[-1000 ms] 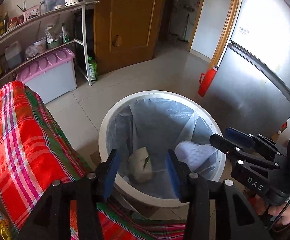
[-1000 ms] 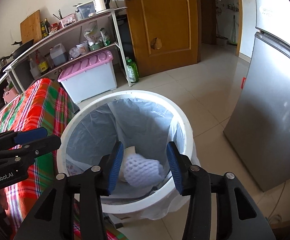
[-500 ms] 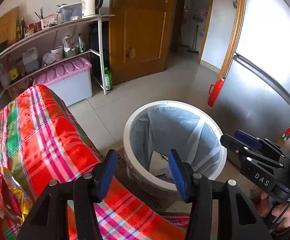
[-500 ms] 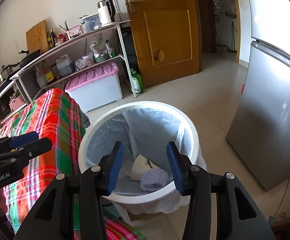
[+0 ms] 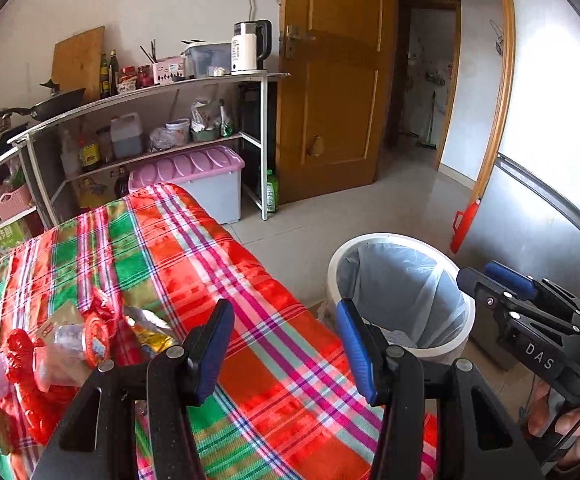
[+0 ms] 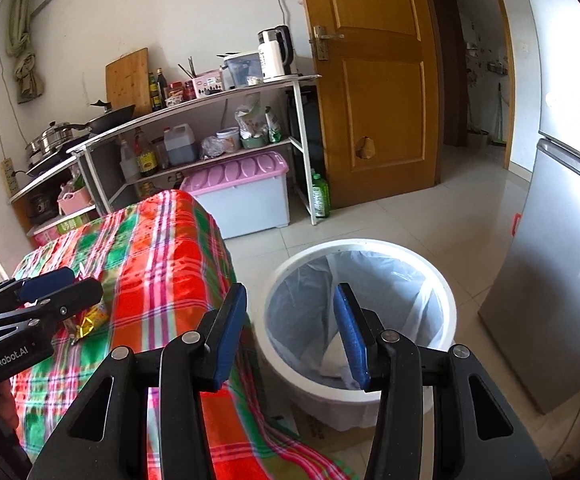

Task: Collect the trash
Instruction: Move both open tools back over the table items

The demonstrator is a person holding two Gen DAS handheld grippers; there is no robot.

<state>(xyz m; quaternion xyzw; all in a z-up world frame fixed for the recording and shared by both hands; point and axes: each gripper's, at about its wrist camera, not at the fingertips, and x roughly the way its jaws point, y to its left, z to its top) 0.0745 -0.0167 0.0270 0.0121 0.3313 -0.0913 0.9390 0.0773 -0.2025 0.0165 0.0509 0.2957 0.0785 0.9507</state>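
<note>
Trash [image 5: 70, 344] lies in a heap of red and gold wrappers on the plaid tablecloth [image 5: 218, 264], off to the left of the left gripper [image 5: 286, 344] and just beyond its left blue pad, apart from both pads. That gripper's jaws have just been opening; they stand parted with nothing between them, only cloth below. To the right of its right pad stands the white trash bin [image 5: 369, 248], lined with a clear bag, on the tiled floor beside the table. The right gripper [image 6: 290, 336] is likewise released and empty: its left pad hangs over the table's edge, its right pad over the bin's mouth. Pale pieces lie at the bin's bottom [image 6: 331, 360], just left of that right pad. A small yellow wrapper [image 6: 88, 322] sits on the cloth well left of the right gripper's jaws, just under the other gripper's tips.
</note>
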